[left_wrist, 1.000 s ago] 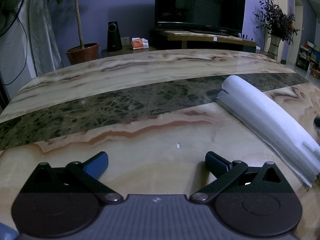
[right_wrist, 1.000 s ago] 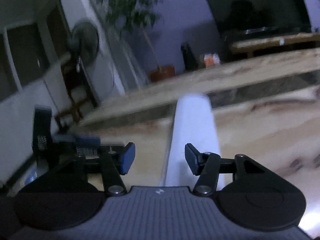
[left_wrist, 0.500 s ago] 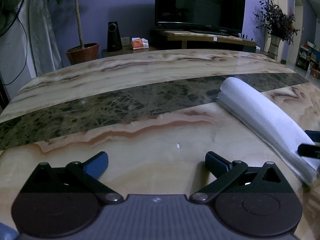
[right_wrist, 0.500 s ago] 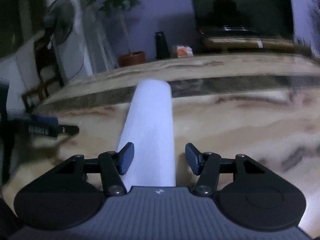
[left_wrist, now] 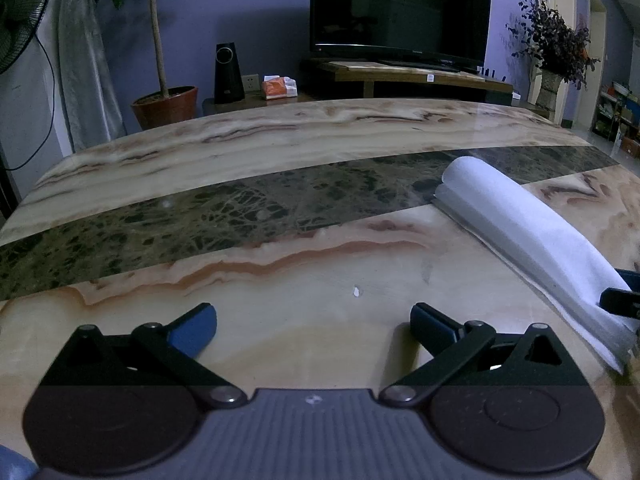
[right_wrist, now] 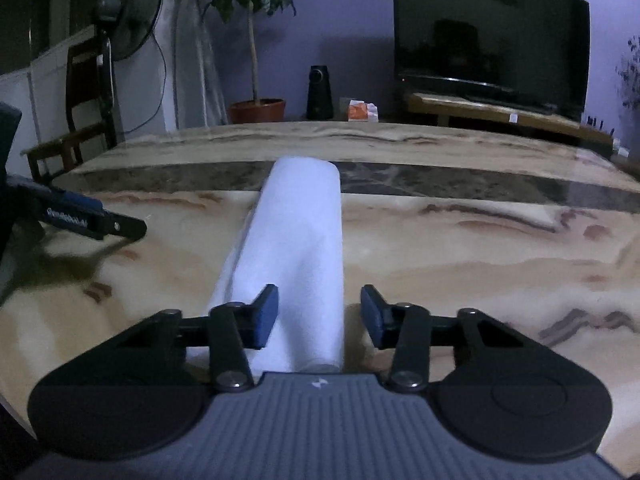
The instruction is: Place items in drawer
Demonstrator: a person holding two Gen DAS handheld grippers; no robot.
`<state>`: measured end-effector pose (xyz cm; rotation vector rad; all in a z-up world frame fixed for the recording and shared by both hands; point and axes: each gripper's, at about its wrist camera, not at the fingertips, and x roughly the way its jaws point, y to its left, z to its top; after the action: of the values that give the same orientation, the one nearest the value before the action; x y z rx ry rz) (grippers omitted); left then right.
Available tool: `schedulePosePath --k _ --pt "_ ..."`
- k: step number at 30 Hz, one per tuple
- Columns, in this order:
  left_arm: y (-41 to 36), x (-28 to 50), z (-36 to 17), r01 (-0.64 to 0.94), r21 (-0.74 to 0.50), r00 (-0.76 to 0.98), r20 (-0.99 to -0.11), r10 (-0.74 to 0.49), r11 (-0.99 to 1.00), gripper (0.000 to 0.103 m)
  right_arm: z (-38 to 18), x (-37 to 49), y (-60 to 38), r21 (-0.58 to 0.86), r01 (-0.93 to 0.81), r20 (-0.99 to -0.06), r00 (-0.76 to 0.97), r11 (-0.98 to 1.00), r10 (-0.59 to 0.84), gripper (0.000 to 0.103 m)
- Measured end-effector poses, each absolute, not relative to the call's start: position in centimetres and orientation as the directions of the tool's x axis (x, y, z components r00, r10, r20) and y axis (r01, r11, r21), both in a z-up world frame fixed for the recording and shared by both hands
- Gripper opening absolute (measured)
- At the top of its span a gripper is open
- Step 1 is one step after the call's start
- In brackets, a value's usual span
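The white towel roll point(right_wrist: 298, 248) is lying on the tabletop point(right_wrist: 460, 256), its near end between the right gripper point(right_wrist: 319, 314)'s jaws, which are closing in but not yet clamping; centring it should prevent unrolling. The left gripper point(left_wrist: 314, 320) is hanging released.

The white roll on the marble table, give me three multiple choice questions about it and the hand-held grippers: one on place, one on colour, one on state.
1. Where does the white roll lie against the right hand-held gripper?
A. between its fingers
B. to the left of both fingers
C. on top of its body

2. What colour is the band across the marble table?
A. red
B. dark green
C. white

3. How does the left hand-held gripper stand?
A. shut on the roll
B. shut on nothing
C. open, with nothing between its fingers

Answers: 1 A, the roll runs up between the two blue pads, which have just been closing, with a gap still showing on the right side. 2 B, a dark green veined strip crosses the pale stone. 3 C, its fingers stand wide apart over bare table.
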<state>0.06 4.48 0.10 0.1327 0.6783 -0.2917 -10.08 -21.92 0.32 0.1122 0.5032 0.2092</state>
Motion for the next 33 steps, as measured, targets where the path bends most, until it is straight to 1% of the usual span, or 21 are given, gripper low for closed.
schedulePosePath --k 4,8,11,14,20,21,22,23,24,25,26,30,33 --pt "4.5 0.1 0.1 0.308 0.026 0.74 -0.635 -0.222 0.951 0.103 0.4 -10.2 -21.8 0.16 -0.18 -0.467 0.852 0.971 0.235 0.039" --pt "4.5 0.0 0.1 0.308 0.026 0.74 -0.635 -0.222 0.951 0.103 0.4 -10.2 -21.7 0.163 -0.188 -0.469 0.849 0.969 0.244 0.037" --pt "4.5 0.0 0.1 0.308 0.026 0.74 -0.635 -0.222 0.951 0.103 0.4 -10.3 -21.6 0.165 -0.194 -0.47 0.847 0.967 0.25 0.031" --pt "4.5 0.0 0.1 0.308 0.026 0.74 -0.635 -0.222 0.951 0.103 0.5 -10.4 -21.5 0.167 -0.201 -0.471 0.844 0.965 0.257 0.005" --pt "4.5 0.0 0.1 0.308 0.026 0.74 -0.635 -0.222 0.951 0.103 0.5 -10.5 -21.3 0.171 -0.213 -0.472 0.839 0.962 0.27 0.003" --pt "4.5 0.0 0.1 0.308 0.026 0.74 -0.635 -0.222 0.951 0.103 0.5 -10.5 -21.2 0.172 -0.215 -0.473 0.838 0.961 0.272 0.005" --pt "4.5 0.0 0.1 0.308 0.026 0.74 -0.635 -0.222 0.951 0.103 0.6 -10.5 -21.2 0.172 -0.217 -0.473 0.837 0.961 0.274 0.009" --pt "4.5 0.0 0.1 0.308 0.026 0.74 -0.635 -0.222 0.951 0.103 0.6 -10.5 -21.2 0.173 -0.219 -0.473 0.837 0.96 0.276 0.016" --pt "4.5 0.0 0.1 0.308 0.026 0.74 -0.635 -0.222 0.951 0.103 0.6 -10.6 -21.1 0.174 -0.221 -0.473 0.836 0.96 0.278 0.029" --pt "4.5 0.0 0.1 0.308 0.026 0.74 -0.635 -0.222 0.951 0.103 0.6 -10.6 -21.1 0.174 -0.223 -0.474 0.835 0.959 0.281 0.035" --pt "4.5 0.0 0.1 0.308 0.026 0.74 -0.635 -0.222 0.951 0.103 0.7 -10.6 -21.3 0.179 -0.218 -0.468 0.839 0.959 0.278 0.047" --pt "4.5 0.0 0.1 0.308 0.026 0.74 -0.635 -0.222 0.951 0.103 1.2 -11.0 -22.5 0.212 -0.176 -0.43 0.867 0.961 0.253 0.049" --pt "4.5 0.0 0.1 0.308 0.026 0.74 -0.635 -0.222 0.951 0.103 1.1 -10.7 -23.2 0.181 -0.187 -0.435 0.866 0.966 0.249 0.051"
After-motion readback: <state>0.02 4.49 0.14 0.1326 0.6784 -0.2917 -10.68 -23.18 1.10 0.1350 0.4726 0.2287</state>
